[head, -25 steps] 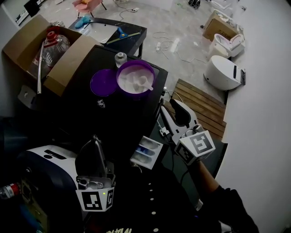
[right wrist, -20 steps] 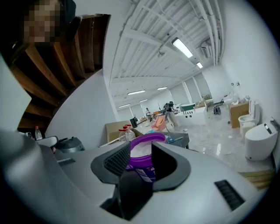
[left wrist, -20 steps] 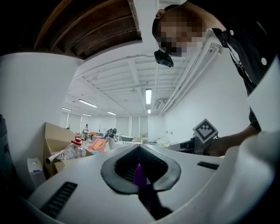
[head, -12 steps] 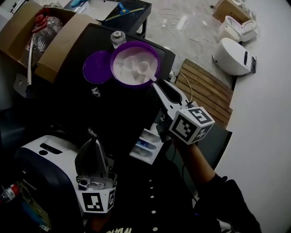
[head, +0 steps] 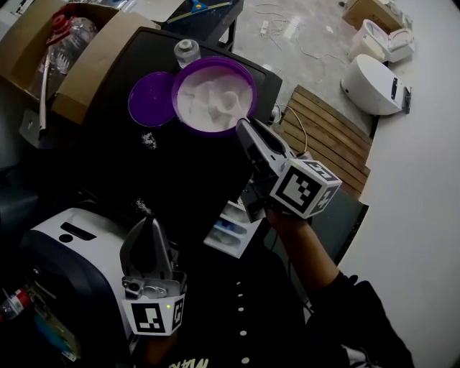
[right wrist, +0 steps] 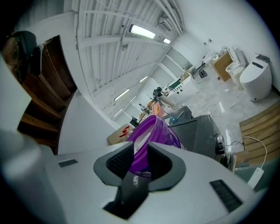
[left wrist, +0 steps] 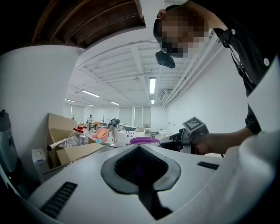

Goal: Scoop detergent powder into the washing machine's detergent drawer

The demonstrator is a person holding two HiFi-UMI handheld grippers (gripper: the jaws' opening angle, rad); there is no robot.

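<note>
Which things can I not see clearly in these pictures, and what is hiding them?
- End of the scoop handle: head view, the right gripper covers it; its jaws are closing, with only the tub seen between them.
- The detergent drawer: head view, that gripper hides its upper right corner; compartments too dark and small.
- Inside of the tub: right gripper view, the jaws block most.

A cardboard box (head: 93, 65) sits at the upper left, with a clear plastic bottle (head: 68, 42) with a red cap lying inside. On the floor to the right are a slatted wooden board (head: 323, 136), a round white appliance (head: 374, 83) and another carton (head: 358, 11).
</note>
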